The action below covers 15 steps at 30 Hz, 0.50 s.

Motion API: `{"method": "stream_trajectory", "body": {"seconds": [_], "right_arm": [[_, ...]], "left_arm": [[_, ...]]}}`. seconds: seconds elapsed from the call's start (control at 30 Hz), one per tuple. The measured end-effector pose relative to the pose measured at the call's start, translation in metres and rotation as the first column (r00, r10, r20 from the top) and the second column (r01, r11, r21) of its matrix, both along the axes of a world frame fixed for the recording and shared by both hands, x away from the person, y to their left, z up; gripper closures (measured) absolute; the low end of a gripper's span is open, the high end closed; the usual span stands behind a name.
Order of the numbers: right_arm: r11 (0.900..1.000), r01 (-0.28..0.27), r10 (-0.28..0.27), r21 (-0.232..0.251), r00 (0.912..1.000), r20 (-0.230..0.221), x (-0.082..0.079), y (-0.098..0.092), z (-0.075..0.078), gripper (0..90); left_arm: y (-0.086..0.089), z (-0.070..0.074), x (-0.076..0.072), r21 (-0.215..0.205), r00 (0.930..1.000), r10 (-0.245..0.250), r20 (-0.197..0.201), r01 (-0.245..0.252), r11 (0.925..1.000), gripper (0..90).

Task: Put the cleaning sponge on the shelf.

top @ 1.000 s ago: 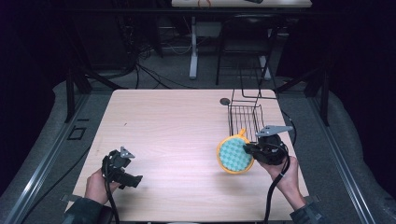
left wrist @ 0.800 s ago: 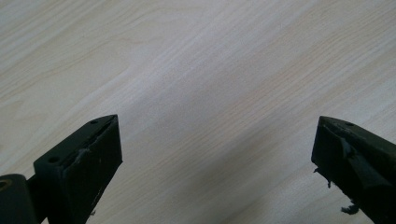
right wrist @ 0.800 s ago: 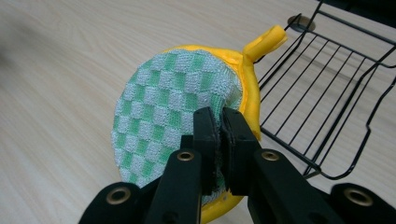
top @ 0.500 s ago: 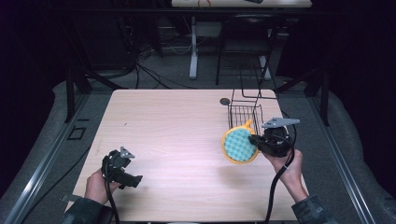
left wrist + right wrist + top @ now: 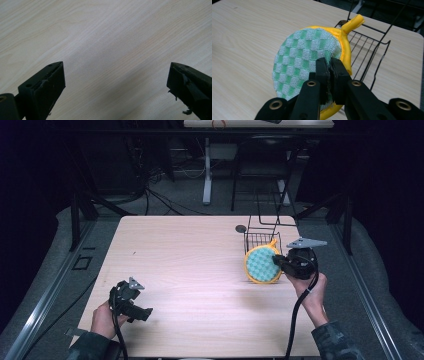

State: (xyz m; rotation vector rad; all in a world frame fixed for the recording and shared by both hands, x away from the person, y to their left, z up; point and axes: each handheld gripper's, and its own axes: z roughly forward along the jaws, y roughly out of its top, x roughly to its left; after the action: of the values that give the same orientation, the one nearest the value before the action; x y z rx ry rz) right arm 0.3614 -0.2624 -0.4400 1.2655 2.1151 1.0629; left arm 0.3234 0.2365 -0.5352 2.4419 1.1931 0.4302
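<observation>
We pinch a round green-checked pot holder (image 5: 304, 60) by its yellow rim with the right gripper (image 5: 328, 65), holding it upright beside the wire basket (image 5: 263, 239); soft and light, it looks floppy. Our left gripper (image 5: 131, 302) idles wide open.

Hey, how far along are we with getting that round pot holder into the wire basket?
Done: the right gripper is shut on the pot holder's edge and holds it upright off the table. In hand: it hangs beside the wire basket, at its near side. Left: it is not yet inside the basket. The left gripper is open over bare wood, holding nothing.
</observation>
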Motion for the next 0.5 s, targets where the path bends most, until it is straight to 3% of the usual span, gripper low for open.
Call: {"method": "stream_trajectory", "body": {"seconds": [0.5], "right_arm": [[0.996, 0.084, -0.083, -0.028, 0.9955, 0.046, 0.025, -0.007, -0.011, 86.0]], "left_arm": [[0.0, 0.0, 0.0, 0.001, 1.0, -0.001, -0.001, 0.001, 1.0, 1.9]]}}
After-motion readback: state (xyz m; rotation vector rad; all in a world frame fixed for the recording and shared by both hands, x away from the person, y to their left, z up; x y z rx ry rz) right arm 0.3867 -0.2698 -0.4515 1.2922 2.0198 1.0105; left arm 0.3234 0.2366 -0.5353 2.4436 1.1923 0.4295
